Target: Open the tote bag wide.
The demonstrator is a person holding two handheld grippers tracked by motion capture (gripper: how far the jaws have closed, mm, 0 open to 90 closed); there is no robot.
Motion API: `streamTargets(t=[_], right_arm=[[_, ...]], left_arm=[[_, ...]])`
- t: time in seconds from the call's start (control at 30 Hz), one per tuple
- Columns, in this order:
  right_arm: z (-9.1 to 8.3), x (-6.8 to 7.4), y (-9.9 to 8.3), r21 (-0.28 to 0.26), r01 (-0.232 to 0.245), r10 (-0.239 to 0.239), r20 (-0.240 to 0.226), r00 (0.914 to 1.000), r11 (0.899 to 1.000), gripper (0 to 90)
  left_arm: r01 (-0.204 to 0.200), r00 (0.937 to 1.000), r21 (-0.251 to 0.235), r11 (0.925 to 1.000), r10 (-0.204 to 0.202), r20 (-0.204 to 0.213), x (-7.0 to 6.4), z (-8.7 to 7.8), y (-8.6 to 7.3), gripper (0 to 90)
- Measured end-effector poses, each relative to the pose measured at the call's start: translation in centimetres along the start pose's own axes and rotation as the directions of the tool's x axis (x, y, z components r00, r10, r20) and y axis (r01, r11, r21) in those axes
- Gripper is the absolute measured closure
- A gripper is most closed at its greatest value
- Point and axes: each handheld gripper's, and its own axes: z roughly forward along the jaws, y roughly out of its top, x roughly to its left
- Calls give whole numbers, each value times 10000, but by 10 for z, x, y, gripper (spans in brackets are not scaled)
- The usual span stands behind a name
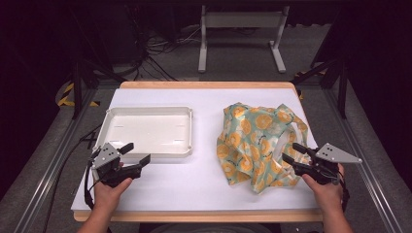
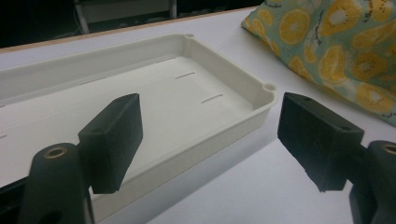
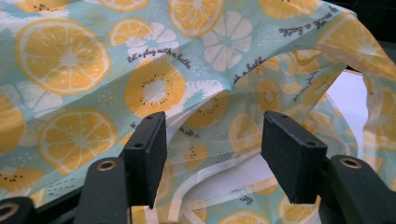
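Nearest to me, my left hand [image 1: 109,187] rests over the front part of the white table [image 1: 194,179], holding my left gripper [image 1: 135,154] with its jaws spread wide and nothing between them. In the left gripper view those jaws frame the near right corner of the white tray [image 2: 261,100]: one jaw sits in front of the tray's near wall, the other off the corner over bare tabletop, and neither touches it. On the other side my right hand [image 1: 328,191] holds my right gripper [image 1: 295,153], whose jaws also stand well apart, gripping nothing. They point into the near right edge of the orange-slice printed bag [image 1: 255,145]; in the right gripper view the cloth [image 3: 154,88] rises just beyond the pads, with a pale-edged opening and one handle loop arching at the right. I cannot tell whether the jaw tips brush the fabric. A little farther out, the tray lies flat and empty on the left half of the table, long side towards me. The bag lies crumpled on the right half, well apart from the tray. Past the far wooden edge of the table [image 1: 209,85] stands a grey metal frame [image 1: 240,34] on the floor, with loose cables [image 1: 155,46] beside it in the dark.
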Motion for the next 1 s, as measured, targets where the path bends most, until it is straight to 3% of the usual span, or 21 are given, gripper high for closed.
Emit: streamTargets(t=[0.17, 0.27, 0.5, 0.6, 0.77, 1.0], right_arm=[[-2, -2, 1, 150, -133, 128, 281, 9995, 9998, 357], [-3, -4, 3, 179, 94, -103, 495, 9987, 9998, 365], [-7, -15, 3, 287, -368, 345, 759, 9965, 9989, 362], [-7, -26, 1, 133, -595, 582, 814, 9950, 9981, 351], [-3, -41, -2, 178, -772, 740, 1389, 9875, 9969, 348], [6, -59, -1, 641, -874, 755, 1688, 9827, 9941, 338]], left_arm=[[-60, 10000, 36, 10000, 60, -48, 0, 0, 0, 228], [-99, 9999, 57, 9999, 99, -84, -1, 1, 0, 227], [-86, 9999, 86, 9999, 87, -122, -1, 1, 0, 227], [-122, 9998, 93, 9999, 123, -166, -1, 2, 0, 227], [-82, 9998, 151, 9999, 85, -204, -2, 2, 0, 227], [-124, 9996, 324, 9994, 132, -254, -3, 5, -1, 226]])
